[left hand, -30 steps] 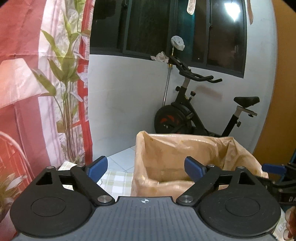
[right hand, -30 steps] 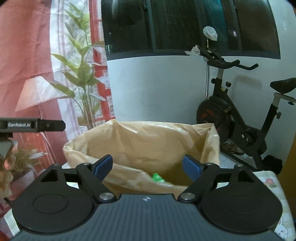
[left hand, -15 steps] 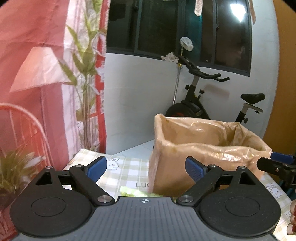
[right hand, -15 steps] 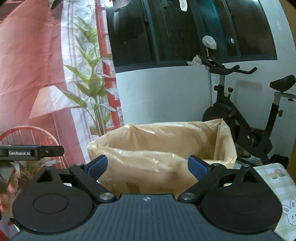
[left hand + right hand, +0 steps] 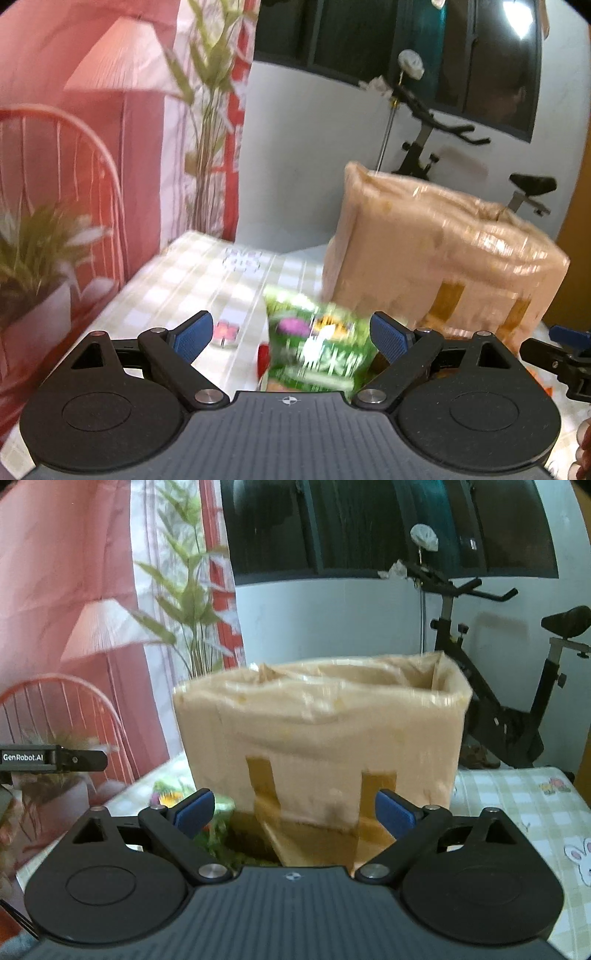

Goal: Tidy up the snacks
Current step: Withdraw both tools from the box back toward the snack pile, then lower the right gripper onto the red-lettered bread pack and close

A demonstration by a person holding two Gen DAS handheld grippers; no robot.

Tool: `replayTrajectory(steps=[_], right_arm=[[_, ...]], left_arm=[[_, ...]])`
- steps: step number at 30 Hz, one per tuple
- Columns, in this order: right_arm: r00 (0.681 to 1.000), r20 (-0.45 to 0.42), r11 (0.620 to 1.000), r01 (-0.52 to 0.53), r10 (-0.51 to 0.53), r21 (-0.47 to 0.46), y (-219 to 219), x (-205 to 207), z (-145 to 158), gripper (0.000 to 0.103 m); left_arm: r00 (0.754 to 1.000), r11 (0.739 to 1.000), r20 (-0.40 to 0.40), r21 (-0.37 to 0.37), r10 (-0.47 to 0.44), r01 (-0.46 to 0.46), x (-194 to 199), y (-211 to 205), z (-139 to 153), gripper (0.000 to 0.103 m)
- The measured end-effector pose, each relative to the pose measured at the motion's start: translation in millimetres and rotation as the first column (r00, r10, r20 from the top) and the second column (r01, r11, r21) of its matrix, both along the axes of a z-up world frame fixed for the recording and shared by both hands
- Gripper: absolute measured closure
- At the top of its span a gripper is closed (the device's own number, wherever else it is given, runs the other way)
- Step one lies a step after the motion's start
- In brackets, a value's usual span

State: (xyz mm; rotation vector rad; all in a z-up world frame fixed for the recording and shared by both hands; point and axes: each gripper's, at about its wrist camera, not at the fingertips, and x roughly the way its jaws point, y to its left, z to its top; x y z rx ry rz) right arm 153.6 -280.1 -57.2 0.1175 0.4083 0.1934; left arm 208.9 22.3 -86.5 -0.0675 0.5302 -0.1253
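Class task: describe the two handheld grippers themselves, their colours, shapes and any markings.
Both the left gripper and right gripper have ribbed dark-grey bodies, black linkage arms over round discs, silver pivot pins and blue ribbed pads. The left one's side reads "GenRobot.AI" in white.

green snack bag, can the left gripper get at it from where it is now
Probably yes: the left gripper is open, the green snack bag lies on the table between its fingers, and nothing blocks it.

From my right tool's camera, I could read "GenRobot.AI" in white letters on the black body of my left gripper [image 5: 55, 760], at the left edge. The green snack bag [image 5: 317, 354] carried print, but blur made it unreadable. I could read nothing else in either view.
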Motion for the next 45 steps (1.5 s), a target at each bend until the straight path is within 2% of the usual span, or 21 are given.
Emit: replayTrajectory(steps=[8,16,31,36,45], right_arm=[[0.996,-0.088,0.999,-0.016,0.014,-0.029,2,-6,-33,0.007],[0.988,-0.149,0.999,-0.035,0.029,-0.037,6,-11,-53,0.007],[0.97,-0.23,0.993,-0.095,0.077,-0.068,24,-19,-75,0.007],[0.966,-0.251,0.994,-0.08,0.06,-0.07,23,-17,-79,0.007],[0.934,-0.358,0.995,-0.045,0.01,-0.088,21,0,-103,0.007]], left_arm=[[0.999,0.999,-0.035,0.048,0.018,-0.016,-9,2,-23,0.01],[0.997,0.998,-0.075,0.063,0.013,-0.009,-20,-2,-39,0.01],[0.99,0.999,-0.14,0.048,-0.002,0.009,-30,-4,-61,0.01],[0.989,0.999,-0.148,0.047,-0.016,0.023,-30,-8,-67,0.01],[0.984,0.998,-0.174,0.051,-0.023,0.032,-31,-9,-73,0.01]])
